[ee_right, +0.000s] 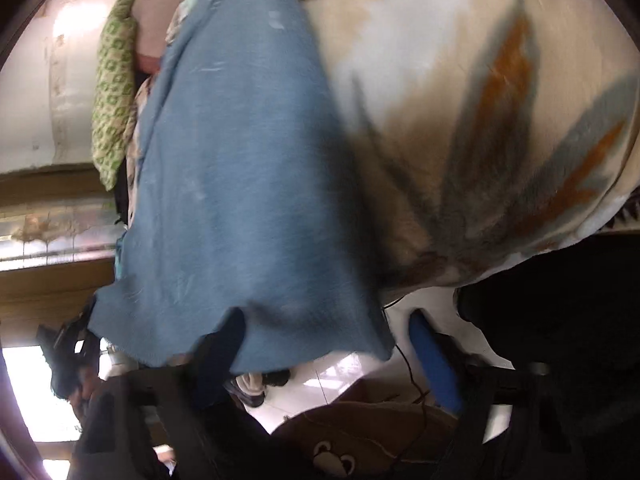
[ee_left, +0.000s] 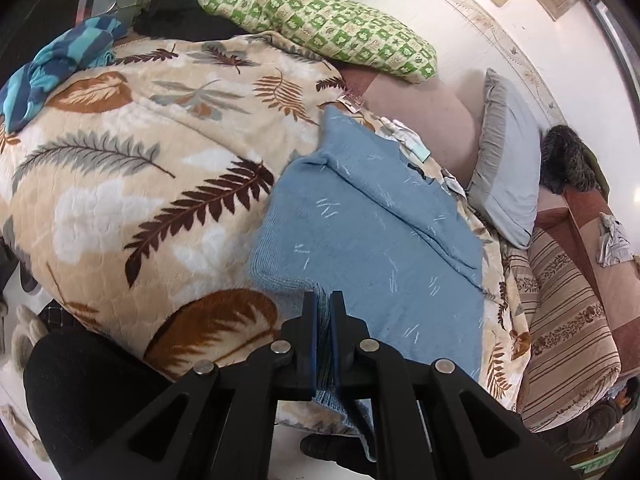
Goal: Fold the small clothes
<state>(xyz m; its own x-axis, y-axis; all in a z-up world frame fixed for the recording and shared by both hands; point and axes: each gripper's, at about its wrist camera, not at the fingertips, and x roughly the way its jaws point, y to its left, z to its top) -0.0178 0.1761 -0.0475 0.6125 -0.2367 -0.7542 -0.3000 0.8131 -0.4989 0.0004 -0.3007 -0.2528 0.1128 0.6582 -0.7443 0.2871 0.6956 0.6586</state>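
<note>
A bed fills both views, covered by a cream blanket [ee_left: 132,184] printed with brown, rust and grey leaves, and on it lies the one blue knitted garment [ee_left: 372,224], flecked with pale threads, spread toward the near edge with a raised fold running along its far side. The left gripper [ee_left: 325,304] is pressed together on the garment's near hem, a strip of blue knit caught between its two fingers. In the blurred right wrist view the right gripper [ee_right: 332,344] stands spread, with no earlier picture needed to see the gap: its blue-padded finger [ee_right: 434,360] is clear of the cloth on one side, while the other finger sits dark at the garment's hanging edge [ee_right: 240,336]; whether that one touches the cloth cannot be told. Around the garment, two pillows lie at the head of the bed: a green-and-cream checked pillow [ee_left: 328,24] and a grey pillow [ee_left: 508,160]. A striped teal and navy cloth [ee_left: 60,68] is bunched at the far corner of the blanket, and small white tags [ee_left: 404,136] lie just beyond the garment. A striped brown mattress side [ee_left: 568,332] shows at one edge, the wall [ee_left: 472,12] behind is white, and pale glossy floor tiles [ee_right: 344,376] show below the bed.
</note>
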